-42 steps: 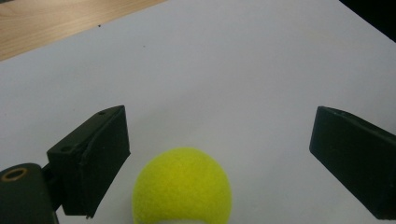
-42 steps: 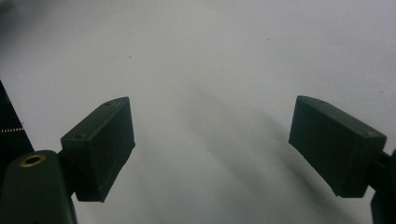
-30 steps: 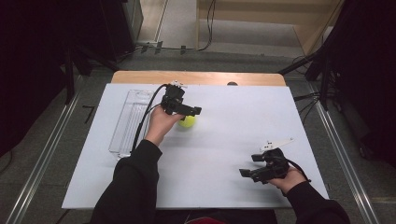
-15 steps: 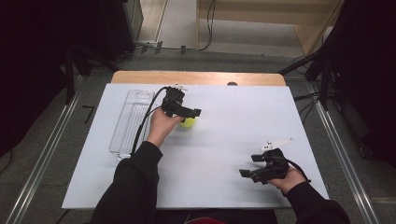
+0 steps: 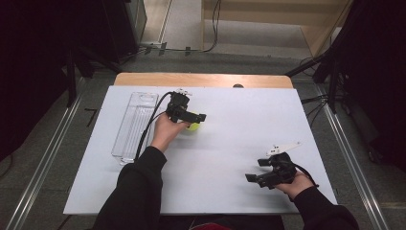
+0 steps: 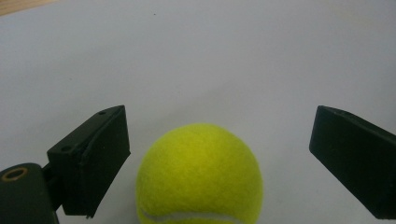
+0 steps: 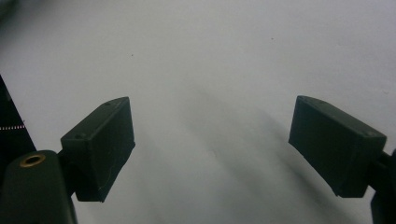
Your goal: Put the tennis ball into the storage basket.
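A yellow-green tennis ball [image 5: 193,127] lies on the white table [image 5: 230,110] near its middle left. In the left gripper view the tennis ball [image 6: 200,175] sits between the two black jaws, which stand wide apart and do not touch it. My left gripper [image 5: 196,120] hovers over the ball, open. At the front right my right gripper [image 5: 255,171] rests low over the bare white table, pointing left. Its jaws are spread wide with nothing between them, as the right gripper [image 7: 212,149] view shows.
A clear plastic box [image 5: 135,126] lies lengthwise along the table's left side, close to my left forearm. A wooden strip [image 5: 201,79] runs along the far edge. Black cables trail from both grippers. Dark stands and floor surround the table.
My left gripper has shifted slightly over the ball. The right hand has stayed where it was.
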